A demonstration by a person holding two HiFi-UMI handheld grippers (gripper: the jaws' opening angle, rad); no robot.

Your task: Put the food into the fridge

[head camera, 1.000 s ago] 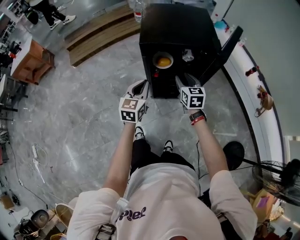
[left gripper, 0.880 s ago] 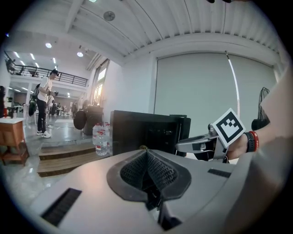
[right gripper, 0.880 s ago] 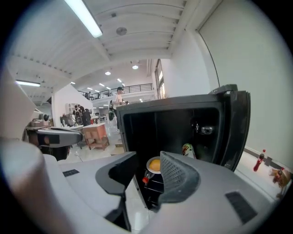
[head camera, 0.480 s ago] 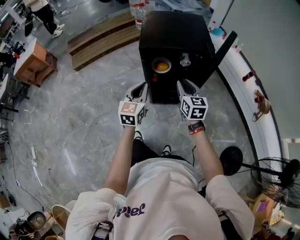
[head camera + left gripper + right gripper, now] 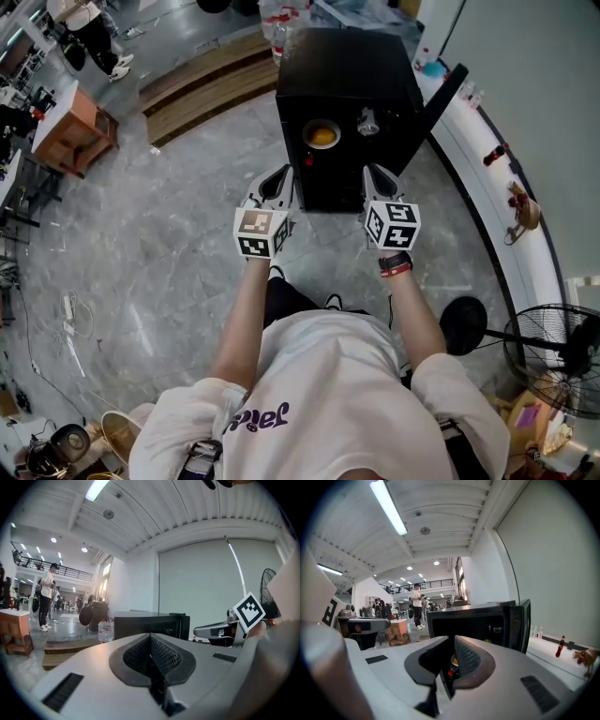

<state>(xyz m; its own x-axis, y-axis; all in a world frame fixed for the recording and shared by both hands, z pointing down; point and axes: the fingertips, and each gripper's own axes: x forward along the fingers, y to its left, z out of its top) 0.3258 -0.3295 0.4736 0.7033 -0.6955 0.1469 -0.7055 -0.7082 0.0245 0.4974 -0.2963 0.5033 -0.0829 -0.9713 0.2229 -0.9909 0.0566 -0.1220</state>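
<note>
The black fridge [image 5: 347, 66] stands on the floor ahead with its door [image 5: 441, 98] swung open to the right. Inside sit a bowl of orange food [image 5: 322, 134] and a clear glass item [image 5: 367, 120]. My left gripper [image 5: 275, 175] hovers before the fridge's left front, shut and empty; its pads meet in the left gripper view [image 5: 151, 639]. My right gripper [image 5: 377, 175] hangs before the opening. Its jaws [image 5: 451, 645] are closing, with a narrow gap and nothing between them. Through that gap the bowl [image 5: 453, 660] shows.
Wooden planks [image 5: 202, 80] and a water bottle [image 5: 278, 23] lie behind the fridge. A wooden table [image 5: 70, 131] stands far left, with people [image 5: 89, 37] beyond. A white ledge [image 5: 487, 202] curves along the right, and a fan [image 5: 553, 356] stands lower right.
Both grippers have drawn back a little from the fridge front and spread slightly apart. The bowl and glass inside have not moved.
</note>
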